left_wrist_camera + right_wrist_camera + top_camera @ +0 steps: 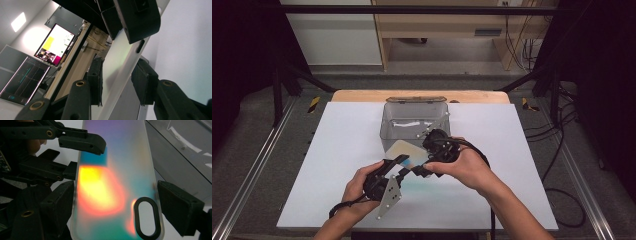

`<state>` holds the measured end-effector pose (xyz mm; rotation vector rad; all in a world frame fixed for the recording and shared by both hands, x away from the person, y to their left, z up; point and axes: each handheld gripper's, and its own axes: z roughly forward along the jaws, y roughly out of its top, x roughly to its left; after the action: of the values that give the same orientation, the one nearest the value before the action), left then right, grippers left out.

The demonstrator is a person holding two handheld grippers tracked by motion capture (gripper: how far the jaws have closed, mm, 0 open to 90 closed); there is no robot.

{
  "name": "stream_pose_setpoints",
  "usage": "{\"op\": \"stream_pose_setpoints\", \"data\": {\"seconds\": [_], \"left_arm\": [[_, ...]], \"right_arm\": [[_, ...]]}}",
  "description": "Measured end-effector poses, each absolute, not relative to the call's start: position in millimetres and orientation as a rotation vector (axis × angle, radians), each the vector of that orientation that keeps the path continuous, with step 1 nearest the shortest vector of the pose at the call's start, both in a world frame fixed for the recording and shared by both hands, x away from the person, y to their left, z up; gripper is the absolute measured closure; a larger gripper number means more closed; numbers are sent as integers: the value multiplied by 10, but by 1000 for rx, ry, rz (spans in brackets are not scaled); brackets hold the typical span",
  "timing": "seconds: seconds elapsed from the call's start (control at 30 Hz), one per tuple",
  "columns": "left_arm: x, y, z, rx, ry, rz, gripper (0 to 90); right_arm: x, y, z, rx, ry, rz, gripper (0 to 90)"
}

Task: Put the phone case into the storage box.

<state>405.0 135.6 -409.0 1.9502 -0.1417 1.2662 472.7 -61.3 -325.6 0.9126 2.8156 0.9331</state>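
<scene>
So the phone case (115, 182) is the thing here: iridescent, see-through, with an oval camera cutout near one end. It's held up off the white table (337, 165), in front of the clear plastic bin (414, 122), bridging the gap between the two hands.

The right hand-held gripper (115, 202) has it clamped across its width near the cutout end, pads pressed on both long edges, jaws about as tight as they go on it. In the high view that gripper (424, 167) sits just in front of the bin's near wall.

The left hand-held gripper (120, 85) is at the case's other end. Its own view sees the case edge-on between the jaws; the left pad looks right against the case, but the right pad shows a sliver of gap. So it's partly open around the case, not gripping as far as I can tell. Its jaws (82, 145) show in the right gripper view, one lying over the case's face.

Both hands hover over the table's near middle.
</scene>
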Motion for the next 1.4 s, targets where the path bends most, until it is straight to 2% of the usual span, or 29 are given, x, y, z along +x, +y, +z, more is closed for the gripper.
{"op": "stream_pose_setpoints", "data": {"seconds": [1.4], "left_arm": [[4031,1370,-4123,1962,-189,1305,693]], "right_arm": [[4729,-544,-3268,889,2847,920,176]]}}
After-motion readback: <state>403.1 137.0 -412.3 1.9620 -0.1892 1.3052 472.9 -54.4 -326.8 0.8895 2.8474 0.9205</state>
